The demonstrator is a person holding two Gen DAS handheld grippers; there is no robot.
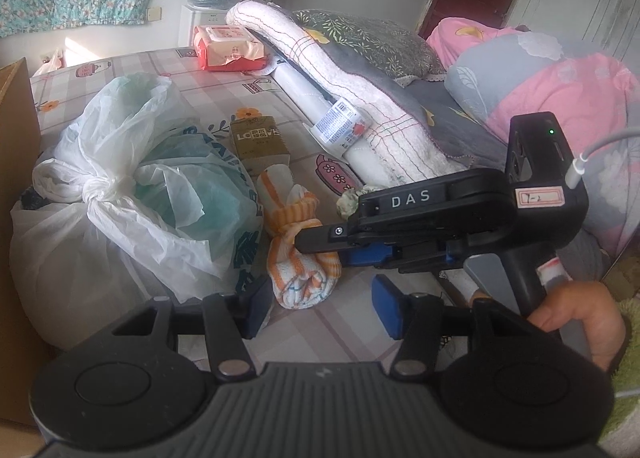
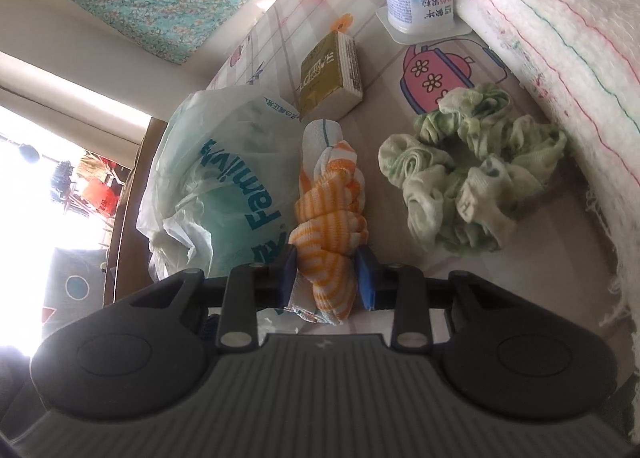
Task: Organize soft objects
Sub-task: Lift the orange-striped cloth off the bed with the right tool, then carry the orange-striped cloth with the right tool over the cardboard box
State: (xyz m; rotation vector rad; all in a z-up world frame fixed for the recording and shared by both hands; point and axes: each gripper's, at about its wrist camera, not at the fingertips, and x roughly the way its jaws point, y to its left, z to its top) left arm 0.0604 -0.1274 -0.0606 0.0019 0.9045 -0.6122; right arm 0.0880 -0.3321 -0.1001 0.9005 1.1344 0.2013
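Grasp step: right gripper (image 2: 327, 276) clamped on the knotted orange-striped cloth (image 2: 330, 218), which lies on the bed sheet (image 2: 400, 186) beside the plastic bag (image 2: 224, 178). Left gripper (image 1: 320, 308) jaws apart, holding nothing, near the cloth's end. Next: likely lift clear. 1 green scrunchie (image 2: 472, 178) and gold box (image 2: 330, 76) crowd close.

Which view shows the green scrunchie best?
Right wrist: the green scrunchie lies whole and unobstructed on the bed sheet. The left wrist view shows only a sliver, mostly hidden behind the right tool.
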